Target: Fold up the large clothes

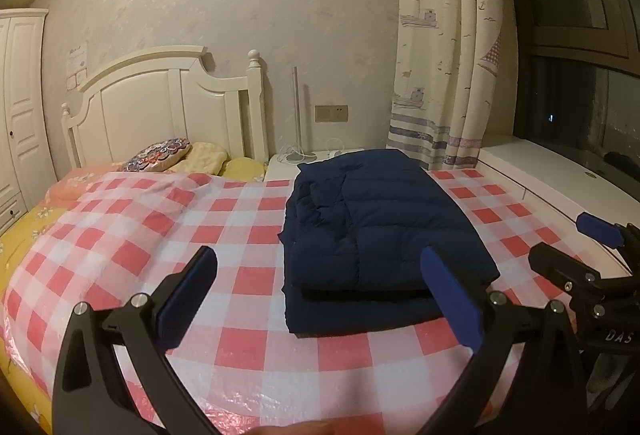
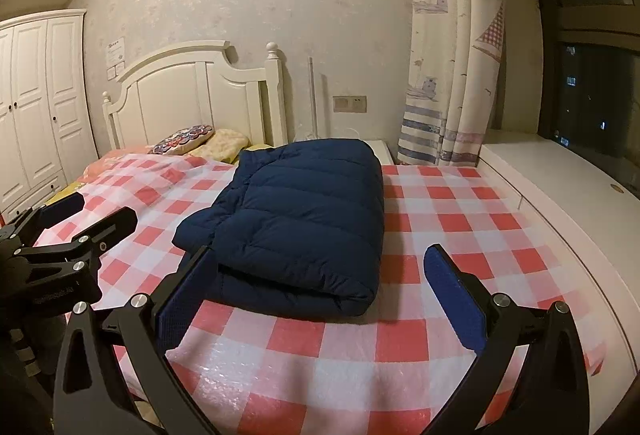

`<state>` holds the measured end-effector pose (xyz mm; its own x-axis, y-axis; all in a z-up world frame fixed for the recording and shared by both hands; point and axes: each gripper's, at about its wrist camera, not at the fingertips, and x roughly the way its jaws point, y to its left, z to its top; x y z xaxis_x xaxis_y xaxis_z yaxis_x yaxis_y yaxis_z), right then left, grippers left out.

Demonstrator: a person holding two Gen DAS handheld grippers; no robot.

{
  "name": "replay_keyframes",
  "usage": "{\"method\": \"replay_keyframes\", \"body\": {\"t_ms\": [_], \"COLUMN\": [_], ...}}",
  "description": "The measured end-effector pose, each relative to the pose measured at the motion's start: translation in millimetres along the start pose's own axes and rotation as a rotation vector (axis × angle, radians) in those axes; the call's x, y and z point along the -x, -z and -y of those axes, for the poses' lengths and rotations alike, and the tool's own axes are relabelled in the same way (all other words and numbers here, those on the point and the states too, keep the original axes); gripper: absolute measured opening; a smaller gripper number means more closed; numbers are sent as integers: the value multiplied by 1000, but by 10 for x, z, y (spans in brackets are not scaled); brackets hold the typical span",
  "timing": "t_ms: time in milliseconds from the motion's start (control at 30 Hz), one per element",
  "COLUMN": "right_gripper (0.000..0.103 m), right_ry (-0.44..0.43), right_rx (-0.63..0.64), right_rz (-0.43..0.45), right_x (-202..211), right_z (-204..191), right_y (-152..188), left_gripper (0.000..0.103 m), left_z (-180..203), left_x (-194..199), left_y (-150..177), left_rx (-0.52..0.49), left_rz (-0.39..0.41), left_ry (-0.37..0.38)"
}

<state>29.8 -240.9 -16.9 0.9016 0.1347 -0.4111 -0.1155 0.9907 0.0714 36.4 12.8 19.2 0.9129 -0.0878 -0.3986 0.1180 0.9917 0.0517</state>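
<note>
A navy puffer jacket lies folded into a thick rectangle on the red-and-white checked sheet that covers the bed. My left gripper hovers open over the bed's near edge, short of the jacket's front fold, with nothing between its blue pads. My right gripper is also open and holds nothing, its left pad close to the jacket's near left corner. Each view catches the other gripper at its side: the right gripper and the left gripper.
A white headboard and pillows stand at the far end. Behind the jacket is a white nightstand with cables. A white window ledge runs along the bed's right side, next to a curtain. On the left stands a wardrobe.
</note>
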Motion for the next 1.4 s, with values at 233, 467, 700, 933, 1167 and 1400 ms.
{"method": "replay_keyframes", "body": {"t_ms": [233, 467, 700, 933, 1167, 1400], "right_gripper": [99, 99, 99, 99, 99, 99], "right_ry": [-8, -9, -8, -9, -11, -11], "right_rx": [4, 8, 11, 26, 29, 32], "right_rz": [-15, -9, -7, -6, -10, -11], "right_x": [-51, -42, -36, -44, -57, -59], "right_z": [-3, -25, -38, -44, -52, -61], "right_y": [16, 16, 18, 24, 28, 27], "left_gripper": [101, 101, 101, 101, 101, 101], "left_z": [-19, -21, -24, -32, -34, -34], "left_x": [-7, -13, -11, -10, -3, 19], "left_y": [27, 33, 30, 38, 41, 24], "left_rx": [7, 8, 7, 6, 6, 0], "left_rz": [-11, -13, -12, -12, -9, 0], "left_ry": [-3, -3, -2, -1, -2, -8]}}
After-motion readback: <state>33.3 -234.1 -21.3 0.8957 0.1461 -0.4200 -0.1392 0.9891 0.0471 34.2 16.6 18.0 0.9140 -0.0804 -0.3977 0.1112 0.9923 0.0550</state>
